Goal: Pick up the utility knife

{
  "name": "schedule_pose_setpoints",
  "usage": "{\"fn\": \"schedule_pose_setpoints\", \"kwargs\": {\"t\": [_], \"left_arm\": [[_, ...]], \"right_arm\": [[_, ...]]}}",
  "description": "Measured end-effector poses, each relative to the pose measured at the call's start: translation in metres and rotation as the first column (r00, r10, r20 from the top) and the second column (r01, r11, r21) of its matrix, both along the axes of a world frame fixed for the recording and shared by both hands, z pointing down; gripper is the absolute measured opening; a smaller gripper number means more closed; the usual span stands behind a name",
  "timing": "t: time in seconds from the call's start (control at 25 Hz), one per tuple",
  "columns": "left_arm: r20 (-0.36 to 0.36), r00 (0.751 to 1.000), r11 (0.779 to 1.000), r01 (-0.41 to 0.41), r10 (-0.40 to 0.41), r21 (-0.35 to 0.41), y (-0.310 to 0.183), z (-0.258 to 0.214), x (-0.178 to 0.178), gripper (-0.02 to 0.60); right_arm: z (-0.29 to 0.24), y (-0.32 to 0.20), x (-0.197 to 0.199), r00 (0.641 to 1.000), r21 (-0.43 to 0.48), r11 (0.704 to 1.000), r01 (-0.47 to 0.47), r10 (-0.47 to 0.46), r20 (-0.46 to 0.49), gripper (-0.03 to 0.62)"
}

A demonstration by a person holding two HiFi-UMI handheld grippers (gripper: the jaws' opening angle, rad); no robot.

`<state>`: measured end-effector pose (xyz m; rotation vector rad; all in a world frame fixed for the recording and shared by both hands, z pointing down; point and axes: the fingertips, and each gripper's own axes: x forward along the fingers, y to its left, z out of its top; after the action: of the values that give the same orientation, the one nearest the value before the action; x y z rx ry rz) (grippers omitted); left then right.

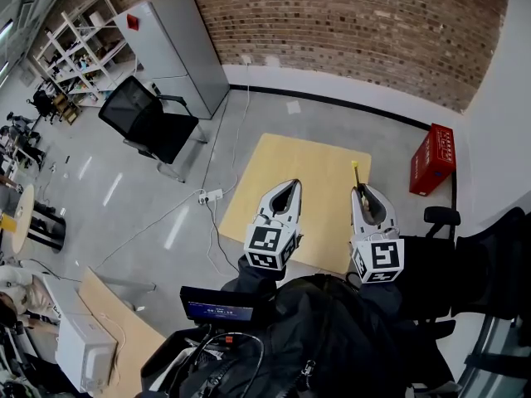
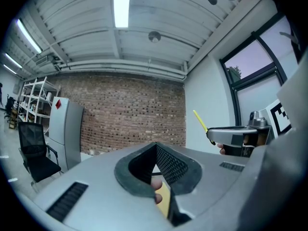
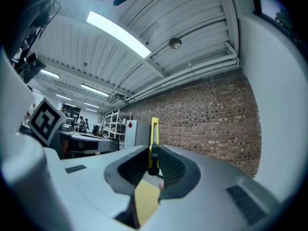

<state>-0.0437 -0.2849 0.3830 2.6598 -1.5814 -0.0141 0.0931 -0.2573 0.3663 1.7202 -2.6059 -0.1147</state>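
Brick-walled workshop, with a pale square wooden table (image 1: pixel 282 160) under two grey handheld grippers.
Above the table, the right gripper (image 1: pixel 360 191) is clamped on the slim yellow utility knife (image 3: pixel 153 137), which stands upright out of its jaws. The left gripper (image 1: pixel 290 186) is closed on nothing. Only the knife's lower end looks pinched, so I judge a jolt could pivot it or drop it onto the table.
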Motion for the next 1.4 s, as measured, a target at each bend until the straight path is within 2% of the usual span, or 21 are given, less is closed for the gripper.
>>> {"fn": "schedule_pose_setpoints", "kwargs": {"t": [1.4], "left_arm": [[-0.006, 1.000, 1.000, 0.002, -0.002, -0.020, 0.0022, 0.0066, 0.0017, -0.005]], "right_arm": [[0.0090, 0.0025, 0.0018, 1.000, -0.027, 1.000, 0.007, -0.007, 0.002, 0.067]]}}
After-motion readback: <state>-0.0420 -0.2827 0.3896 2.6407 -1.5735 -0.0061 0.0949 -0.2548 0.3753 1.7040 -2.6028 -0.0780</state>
